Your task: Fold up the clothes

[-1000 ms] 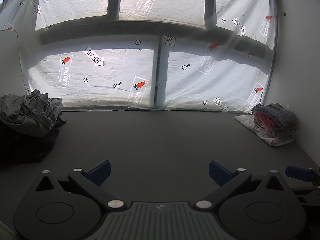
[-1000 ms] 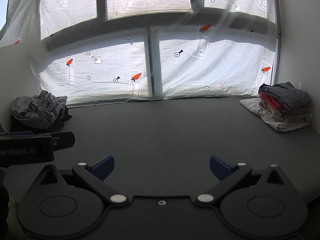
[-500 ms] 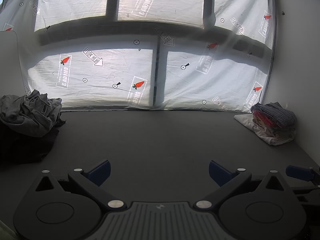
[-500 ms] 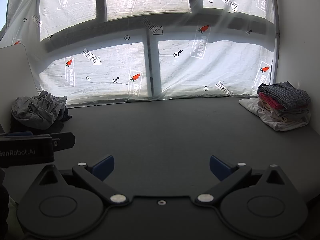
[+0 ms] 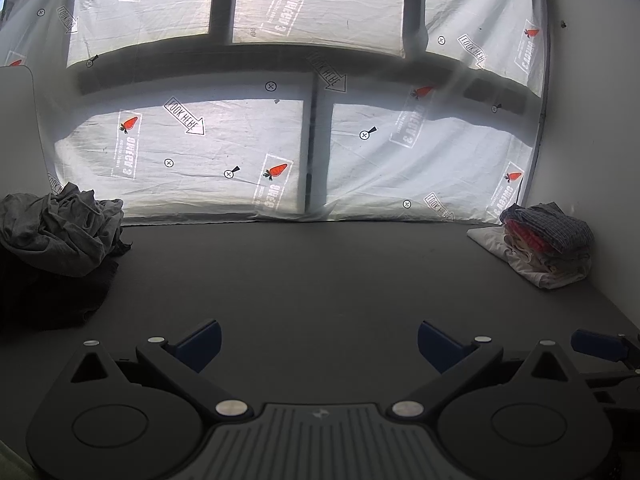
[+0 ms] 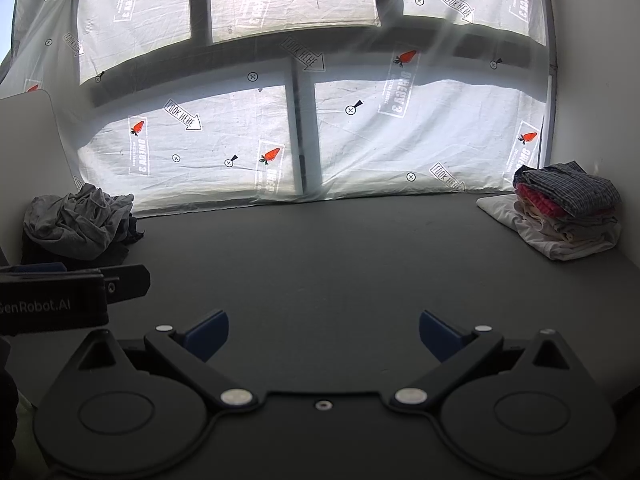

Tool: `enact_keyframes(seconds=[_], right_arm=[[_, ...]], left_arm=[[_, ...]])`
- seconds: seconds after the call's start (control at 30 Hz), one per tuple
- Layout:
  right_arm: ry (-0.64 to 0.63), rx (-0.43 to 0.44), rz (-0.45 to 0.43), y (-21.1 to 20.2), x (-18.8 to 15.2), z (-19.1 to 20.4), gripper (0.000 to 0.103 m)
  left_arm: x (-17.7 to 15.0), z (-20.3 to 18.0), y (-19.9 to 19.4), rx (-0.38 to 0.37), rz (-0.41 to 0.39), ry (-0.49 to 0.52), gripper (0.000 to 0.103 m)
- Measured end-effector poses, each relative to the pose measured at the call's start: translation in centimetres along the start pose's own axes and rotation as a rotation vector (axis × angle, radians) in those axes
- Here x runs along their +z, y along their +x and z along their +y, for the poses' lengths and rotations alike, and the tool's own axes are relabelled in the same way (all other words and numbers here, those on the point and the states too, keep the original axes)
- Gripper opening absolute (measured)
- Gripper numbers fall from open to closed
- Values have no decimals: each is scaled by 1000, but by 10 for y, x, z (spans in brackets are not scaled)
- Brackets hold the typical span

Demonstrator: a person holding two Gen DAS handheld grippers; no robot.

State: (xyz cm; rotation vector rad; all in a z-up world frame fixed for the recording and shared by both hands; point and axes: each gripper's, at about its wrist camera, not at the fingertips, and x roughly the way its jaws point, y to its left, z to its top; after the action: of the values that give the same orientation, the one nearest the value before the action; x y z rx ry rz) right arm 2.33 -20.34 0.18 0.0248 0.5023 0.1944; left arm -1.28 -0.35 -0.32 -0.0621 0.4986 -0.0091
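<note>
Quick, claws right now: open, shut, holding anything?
Left claw: open, holding nothing, over bare table.
Right claw: open, holding nothing.

The crumpled grey and black heap of clothes (image 5: 52, 256) is cut by the left edge in the left wrist view. The left hand-held gripper (image 6: 132, 280) shows only partly in the right wrist view, its tips unclear. In the folded stack of clothes (image 6: 560, 216), the lower pieces are hidden.
</note>
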Motion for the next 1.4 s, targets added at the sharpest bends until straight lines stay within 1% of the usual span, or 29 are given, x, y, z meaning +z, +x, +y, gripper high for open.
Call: enact_keyframes(seconds=[0.63,1.0,1.13,1.23,1.4], right_arm=[[8,-9,1,2,0,2,103],[-1,-16,11,10,2,-1,103],[3,-22,25,22,6,-9,103],[9,-20,38,34,10,-15,103],[13,-2,57,64,21,-23,103]], left_arm=[[0,1,3,-7,7,6,103],[2,7,15,-1,24,-28,103],[2,5,25,0,40,-38,103],[6,4,36,15,49,-45,103],[18,8,66,43,89,-82,103]])
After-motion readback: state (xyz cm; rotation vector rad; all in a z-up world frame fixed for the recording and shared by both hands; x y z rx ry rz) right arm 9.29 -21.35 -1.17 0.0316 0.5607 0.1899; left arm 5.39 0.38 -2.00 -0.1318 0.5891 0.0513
